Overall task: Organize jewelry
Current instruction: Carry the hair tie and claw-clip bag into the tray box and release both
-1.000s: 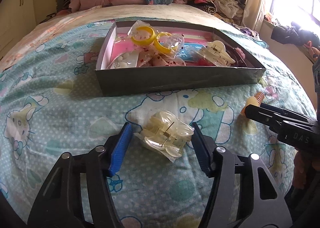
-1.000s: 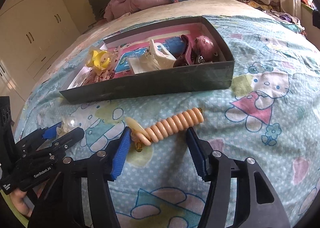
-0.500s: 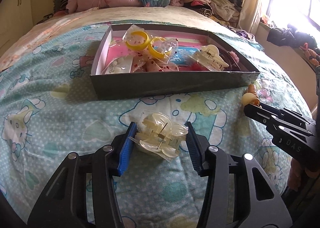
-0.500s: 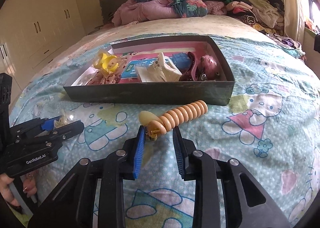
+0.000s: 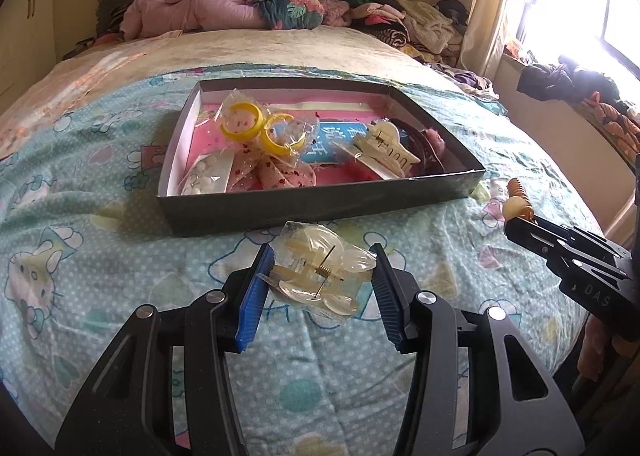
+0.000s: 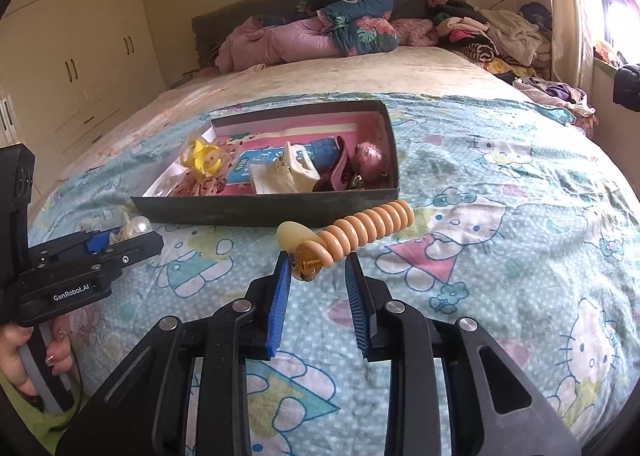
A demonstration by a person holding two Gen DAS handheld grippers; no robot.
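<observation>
left gripper jaws clamp a bagged clear hair claw, right gripper jaws pinch a peach ridged clip by its hinge, just before the box. lift both clear of its wall, then lower inside.

Piled clothes and rolled quilts beyond cartoon-print bedsheet, white wardrobe

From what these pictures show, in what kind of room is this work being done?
Most likely a home bedroom. The box of hair accessories sits on a bed with a cartoon-cat sheet, pillows and clothes are piled at its head, and built-in wardrobes line one wall.
</observation>
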